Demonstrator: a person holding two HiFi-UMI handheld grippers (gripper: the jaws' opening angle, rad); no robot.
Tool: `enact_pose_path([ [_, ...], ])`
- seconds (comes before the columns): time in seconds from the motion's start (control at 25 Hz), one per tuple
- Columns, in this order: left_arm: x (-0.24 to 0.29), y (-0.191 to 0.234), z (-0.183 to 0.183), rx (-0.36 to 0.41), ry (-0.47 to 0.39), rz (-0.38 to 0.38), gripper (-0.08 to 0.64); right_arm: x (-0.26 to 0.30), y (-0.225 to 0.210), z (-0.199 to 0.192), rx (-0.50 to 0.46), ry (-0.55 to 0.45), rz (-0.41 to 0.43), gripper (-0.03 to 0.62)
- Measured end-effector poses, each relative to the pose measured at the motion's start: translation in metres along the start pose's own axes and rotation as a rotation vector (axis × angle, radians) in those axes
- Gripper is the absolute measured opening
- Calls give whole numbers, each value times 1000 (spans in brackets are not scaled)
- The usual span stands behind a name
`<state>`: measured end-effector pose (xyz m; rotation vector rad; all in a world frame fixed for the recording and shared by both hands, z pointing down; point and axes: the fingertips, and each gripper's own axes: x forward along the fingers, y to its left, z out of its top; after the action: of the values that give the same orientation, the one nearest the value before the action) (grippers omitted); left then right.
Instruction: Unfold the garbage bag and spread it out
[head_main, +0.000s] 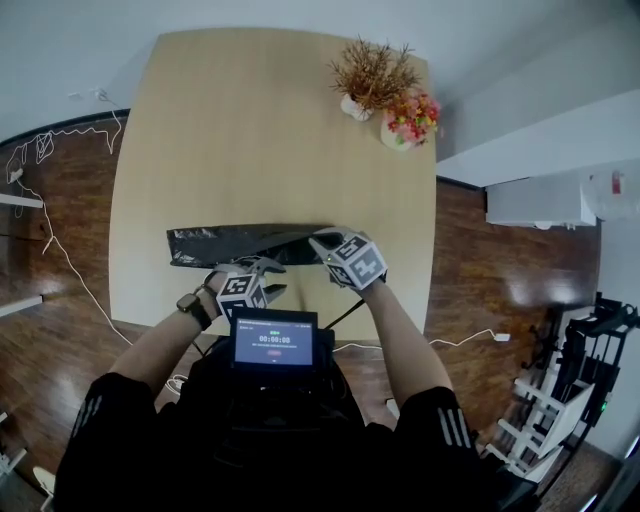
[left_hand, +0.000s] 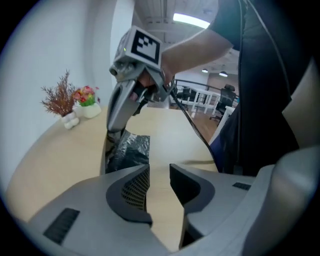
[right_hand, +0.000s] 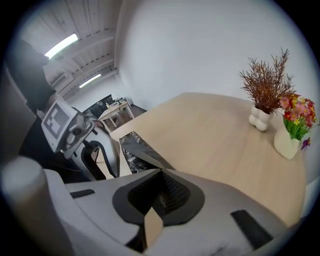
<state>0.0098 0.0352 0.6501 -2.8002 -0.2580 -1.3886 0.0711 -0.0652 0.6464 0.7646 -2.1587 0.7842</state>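
We are pinching the garbage bag (head_main: 235, 243), a folded strip lying left-to-right on the counter (head_main: 250, 130), by its right end in the right gripper (head_main: 322, 242), while the left gripper (head_main: 272, 278), narrowly parted and empty, is hovering just beside its near edge.

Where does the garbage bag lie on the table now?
In the head view the garbage bag lies across the near half of the table, stretching left from the right gripper, just beyond the left gripper.

Wide tabletop (head_main: 240, 130) is lying open beyond the garbage bag (head_main: 225, 245); a dried-sprig vase (head_main: 356, 107) and a flower vase (head_main: 396, 135) are standing at the far right corner, well apart from it
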Motion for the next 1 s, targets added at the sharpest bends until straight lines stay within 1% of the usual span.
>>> enact_pose_path([
  [0.08,20,8,-11,-41,45,19,135,1,-4,3,13,2,1,6],
  [0.2,39,24,-29,-144,98,31,143,3,-9,4,35,10,5,6],
  [0.28,56,26,-47,-196,134,-8,152,4,-13,4,45,18,5,6],
  [0.32,64,25,-56,-207,157,-34,153,4,-15,4,50,22,3,6],
  [0.4,73,19,-68,-206,208,-80,164,5,-21,3,62,26,-3,6],
  [0.48,76,13,-75,-217,241,-120,164,6,-27,3,74,31,-8,6],
  [0.64,73,3,-75,-266,244,-185,164,9,-43,1,78,48,-27,6],
  [0.76,68,-12,-78,-249,268,-247,164,13,-58,-1,80,62,-52,6],
  [0.88,64,-22,-82,-239,279,-275,164,19,-74,-12,91,94,-86,6],
  [1.0,62,-29,-84,-243,283,-299,164,28,-91,-20,77,132,-122,6],
])
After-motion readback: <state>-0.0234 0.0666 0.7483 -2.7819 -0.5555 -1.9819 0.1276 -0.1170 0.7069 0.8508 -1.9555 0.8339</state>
